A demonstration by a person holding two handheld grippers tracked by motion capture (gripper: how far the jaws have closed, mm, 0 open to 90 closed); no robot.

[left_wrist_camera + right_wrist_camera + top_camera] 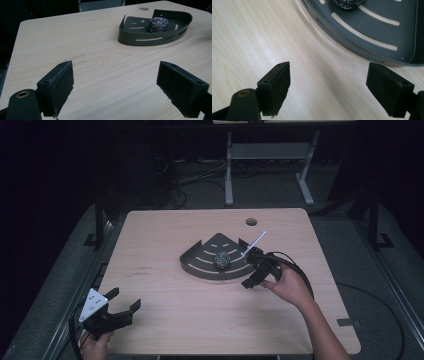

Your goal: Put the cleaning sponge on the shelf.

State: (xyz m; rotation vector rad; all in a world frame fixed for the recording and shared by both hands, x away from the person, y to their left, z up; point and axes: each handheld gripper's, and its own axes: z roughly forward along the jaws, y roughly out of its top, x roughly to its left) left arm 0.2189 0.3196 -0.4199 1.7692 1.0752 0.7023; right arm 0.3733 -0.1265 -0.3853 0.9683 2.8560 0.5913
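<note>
A dark grey fan-shaped slotted tray (200,265) lies at the table's middle, with a steel wool ball (222,259) inside it. My right gripper (248,269) is open beside the tray's right front rim, nothing between its pads. In the right gripper view the jaws (328,82) hover over bare wood, with the tray's curved wall (372,52) and the ball (348,3) just ahead. My left gripper (125,298) is open near the front left corner, far from the tray. The left gripper view looks past its open gripper (115,82) to the tray (140,40) and ball (158,24) across the table.
The light wooden table (165,320) has a round cable hole (251,222) at the back right. A cable (300,270) trails from the right gripper over the person's hand. A white desk frame (270,155) stands behind on the dark floor.
</note>
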